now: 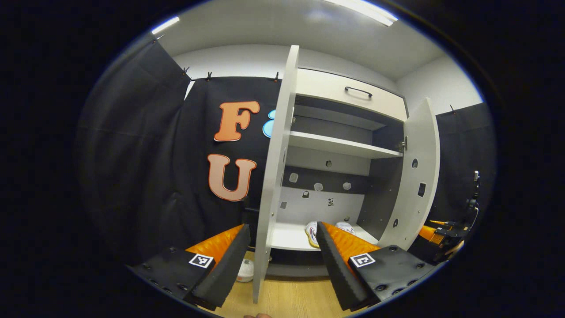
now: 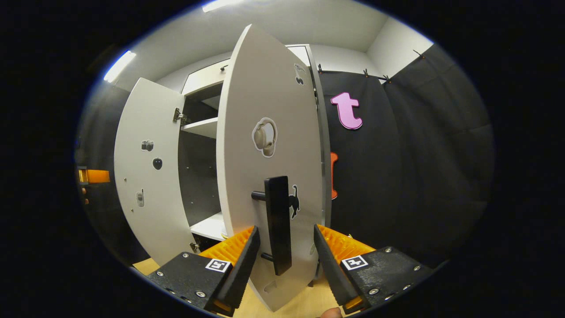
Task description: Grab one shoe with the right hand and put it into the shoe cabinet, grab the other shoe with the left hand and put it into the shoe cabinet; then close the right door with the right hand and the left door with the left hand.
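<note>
Wooden floor [image 1: 287,302], ceiling light strip [image 1: 362,11], white wall [image 1: 238,59]

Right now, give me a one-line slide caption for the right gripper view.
Open right tool straddles the black handle of the shoe cabinet's right door, fingers not yet touching it; left door stands open.

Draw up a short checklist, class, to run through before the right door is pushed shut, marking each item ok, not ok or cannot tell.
1. Shoes on the cabinet's bottom shelf: ok; white shoes lie there, partly hidden by a finger.
2. Right claw lined up on the right door's black handle: ok; the handle stands between its open fingers.
3. Fingers pressing the handle: not ok, gaps on both sides.
4. Left claw at the left door: ok; the door's edge sits between its open fingers.
5. White object on the floor clear of the left door's swing: cannot tell.
</note>
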Demonstrator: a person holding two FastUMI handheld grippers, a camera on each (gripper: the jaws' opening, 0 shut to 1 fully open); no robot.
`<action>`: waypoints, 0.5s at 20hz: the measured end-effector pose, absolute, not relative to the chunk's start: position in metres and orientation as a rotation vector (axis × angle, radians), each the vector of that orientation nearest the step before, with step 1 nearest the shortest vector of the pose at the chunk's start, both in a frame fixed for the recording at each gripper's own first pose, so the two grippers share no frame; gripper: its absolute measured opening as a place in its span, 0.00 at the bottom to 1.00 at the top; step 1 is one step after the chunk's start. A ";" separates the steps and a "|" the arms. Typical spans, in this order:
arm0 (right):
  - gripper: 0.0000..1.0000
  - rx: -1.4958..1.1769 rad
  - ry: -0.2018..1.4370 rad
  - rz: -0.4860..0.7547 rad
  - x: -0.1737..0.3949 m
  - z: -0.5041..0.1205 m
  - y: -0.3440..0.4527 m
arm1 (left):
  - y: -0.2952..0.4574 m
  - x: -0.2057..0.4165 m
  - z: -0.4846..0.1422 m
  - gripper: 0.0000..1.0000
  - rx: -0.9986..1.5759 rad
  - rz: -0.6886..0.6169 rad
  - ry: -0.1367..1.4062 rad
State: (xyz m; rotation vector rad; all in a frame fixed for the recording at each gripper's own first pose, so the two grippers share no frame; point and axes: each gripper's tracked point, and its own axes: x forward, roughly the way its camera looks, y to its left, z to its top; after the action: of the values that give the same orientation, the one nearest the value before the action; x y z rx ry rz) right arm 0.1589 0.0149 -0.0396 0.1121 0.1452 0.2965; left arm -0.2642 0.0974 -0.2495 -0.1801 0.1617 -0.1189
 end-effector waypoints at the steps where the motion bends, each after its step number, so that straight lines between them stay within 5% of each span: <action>1: 0.77 0.115 0.146 0.311 0.162 -0.040 0.023 | 0.105 -0.266 -0.250 0.96 -0.178 -0.104 0.162; 3: 0.82 0.118 0.153 0.335 0.168 -0.044 0.042 | 0.116 -0.269 -0.248 0.98 -0.176 -0.083 0.161; 4: 0.77 0.117 0.153 0.335 0.174 -0.045 0.049 | 0.121 -0.269 -0.249 0.98 -0.176 -0.072 0.161; 10: 0.99 0.128 0.160 0.313 0.219 -0.063 0.103 | 0.161 -0.273 -0.258 0.98 -0.184 -0.011 0.179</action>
State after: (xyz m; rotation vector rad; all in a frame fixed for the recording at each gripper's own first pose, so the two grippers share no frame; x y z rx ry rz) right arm 0.2190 0.1026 -0.0631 0.1281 0.1601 0.3130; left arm -0.2734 0.1612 -0.2581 -0.1840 0.1785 -0.0107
